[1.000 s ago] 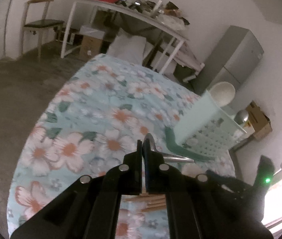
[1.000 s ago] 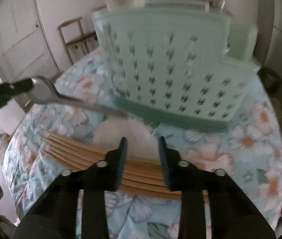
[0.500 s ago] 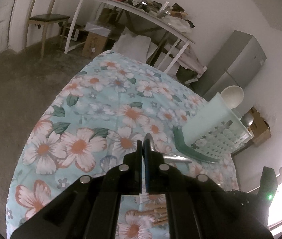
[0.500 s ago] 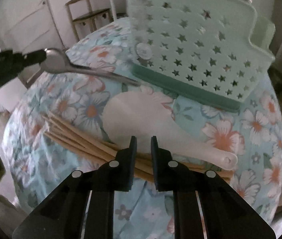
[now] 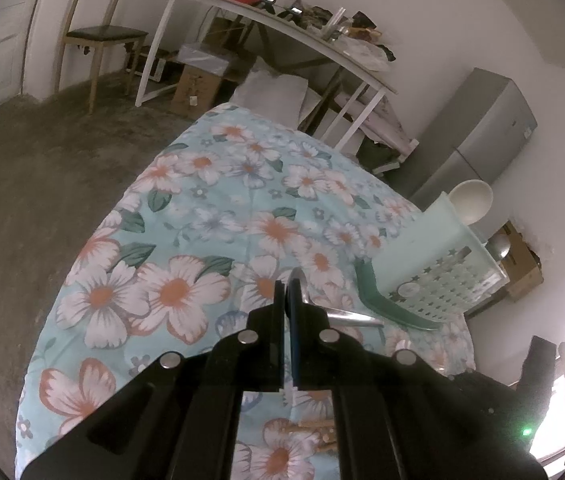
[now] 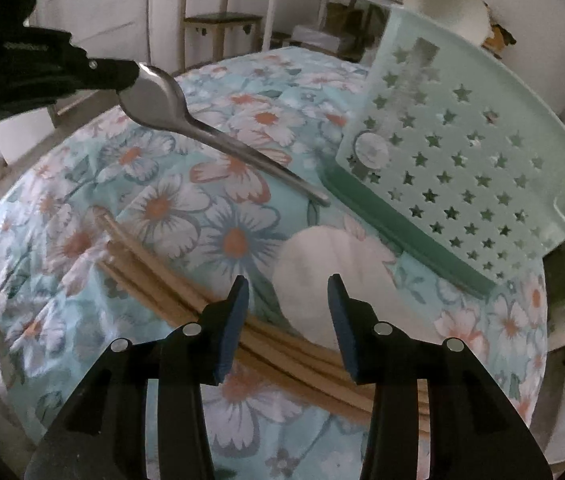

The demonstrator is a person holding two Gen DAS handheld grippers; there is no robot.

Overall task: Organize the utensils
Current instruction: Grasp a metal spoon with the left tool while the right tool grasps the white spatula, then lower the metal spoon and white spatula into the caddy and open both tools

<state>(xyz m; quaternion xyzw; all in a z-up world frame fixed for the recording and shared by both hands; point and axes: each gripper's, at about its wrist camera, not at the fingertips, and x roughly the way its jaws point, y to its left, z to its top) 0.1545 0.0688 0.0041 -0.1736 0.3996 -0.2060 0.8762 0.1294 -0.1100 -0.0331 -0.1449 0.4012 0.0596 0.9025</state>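
My left gripper (image 5: 285, 284) is shut on the bowl end of a metal spoon (image 5: 346, 314), and the handle sticks out to the right above the floral cloth. The right wrist view shows that spoon (image 6: 218, 140) held in the air at upper left by the left gripper (image 6: 122, 74). My right gripper (image 6: 288, 280) hangs over a bundle of wooden chopsticks (image 6: 154, 264) and a white rice paddle (image 6: 330, 264). Its jaws are opening with nothing between them. A mint star-holed utensil basket (image 6: 462, 152) stands at right, a white ladle (image 6: 446, 4) in it.
The basket (image 5: 442, 264) sits on a dark green drip tray (image 6: 402, 232) near the table's far edge. The round table wears a floral cloth (image 5: 210, 240). Beyond it are a chair (image 5: 98, 36), a cluttered white desk (image 5: 282, 20) and a grey cabinet (image 5: 478, 136).
My right gripper shifted sideways and rolled, so the basket now sits further right in its view. Its jaws narrowed, then spread wider. The left gripper kept its grip on the spoon.
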